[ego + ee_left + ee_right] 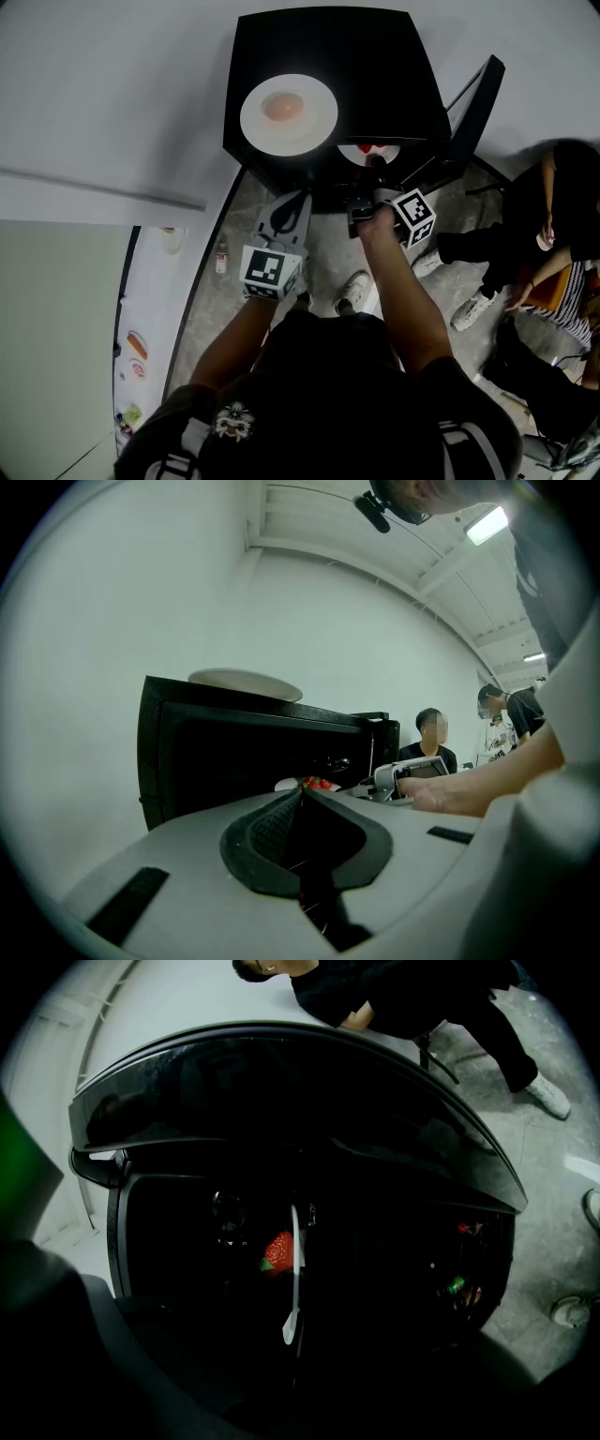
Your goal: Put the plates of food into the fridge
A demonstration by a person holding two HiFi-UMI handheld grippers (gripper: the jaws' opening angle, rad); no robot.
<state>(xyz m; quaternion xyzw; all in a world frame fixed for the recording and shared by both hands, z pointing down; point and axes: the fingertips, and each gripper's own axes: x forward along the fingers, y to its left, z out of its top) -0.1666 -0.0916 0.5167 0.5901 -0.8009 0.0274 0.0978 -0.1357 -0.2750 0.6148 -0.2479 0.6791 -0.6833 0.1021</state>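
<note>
**Item under task.** The strawberry plate [368,150] sat at the mouth of the fridge [394,66], just right of centre in the head view, and was partly tucked under the cabinet's front edge. In the right gripper view it showed edge-on as a thin white line, with a strawberry [278,1251] beside it against the dark interior. The interior was too dark to tell whether the plate rested on a shelf.

**Right gripper.** The right gripper [373,180] was clamped on the plate's near rim and pointed almost level. This was judged to keep the fruit from sliding as the plate went in.

**Second plate.** A second plate [288,113] carrying a pale orange item lay on top of the fridge, upper centre of the frame. It appeared to be parked within reach for its own turn.

**Door.** The door [473,112] stood open toward the right of the frame, clear of the entry path.

**Left gripper.** The left gripper [298,199] was closed on nothing. It was held low in front of the fridge, left of the working gripper and well apart from both plates. It was judged idle and kept out of the way.

**Surroundings.** Onlookers [553,234] sat at the right edge of the frame.
</note>
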